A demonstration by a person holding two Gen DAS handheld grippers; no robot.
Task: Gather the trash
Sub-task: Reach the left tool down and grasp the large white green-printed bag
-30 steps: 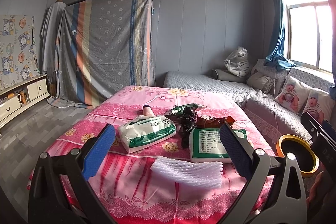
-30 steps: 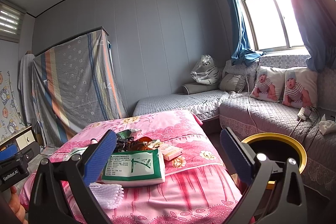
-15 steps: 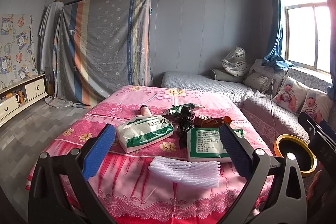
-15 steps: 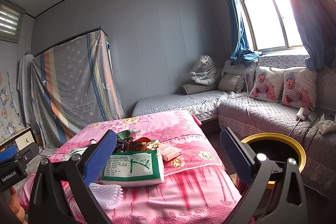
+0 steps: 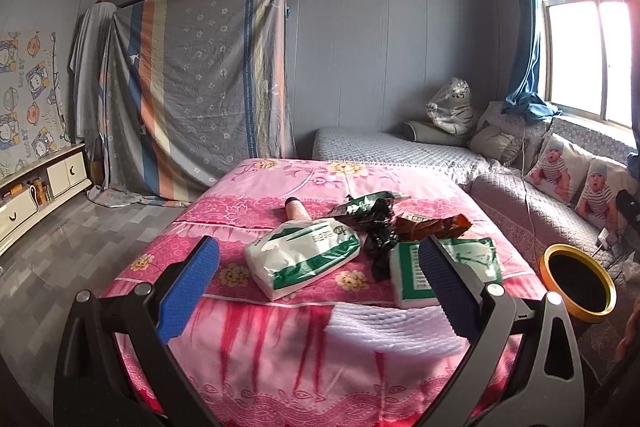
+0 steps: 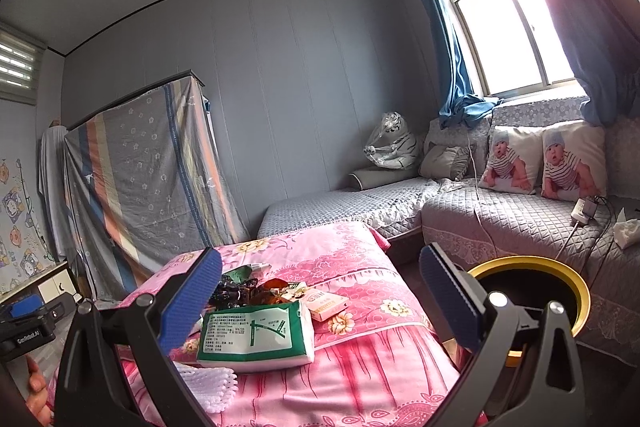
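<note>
The left hand-held gripper [image 5: 316, 289] is hovering at the near edge of a surface draped in a pink floral cloth [image 5: 280, 359], its blue-padded fingers [image 5: 188, 287] spread wide apart and gripping nothing. Just beyond it, a white foam-net sleeve [image 5: 384, 327] is lying flat near the cloth's front edge. Behind the sleeve, a green-and-white tissue pack [image 5: 406, 277] is resting flat, partly hidden by the right-hand finger, and to its left a second, crumpled white-and-green tissue pack [image 5: 304, 255] is lying at a tilt. Between and behind them, a crinkled black-and-green plastic wrapper [image 5: 374, 223] is sitting in a heap, touching an orange-brown snack wrapper [image 5: 432, 225]. A small tan cylindrical tube [image 5: 296, 211] is poking out behind the crumpled pack.

The right hand-held gripper [image 6: 320, 303] is also standing open and empty, facing the same surface from its right end. In its view the flat tissue pack [image 6: 256, 337] is lying nearest, with the foam-net sleeve [image 6: 208, 385] in front and to the left of it, and a small pale carton [image 6: 324, 303] is lying just behind it. A round black bin with a yellow rim [image 6: 552, 279] is standing on the floor beside the surface, close behind the right finger. Farther back, a grey quilted sofa [image 6: 500, 215] is running along the window wall.
</note>
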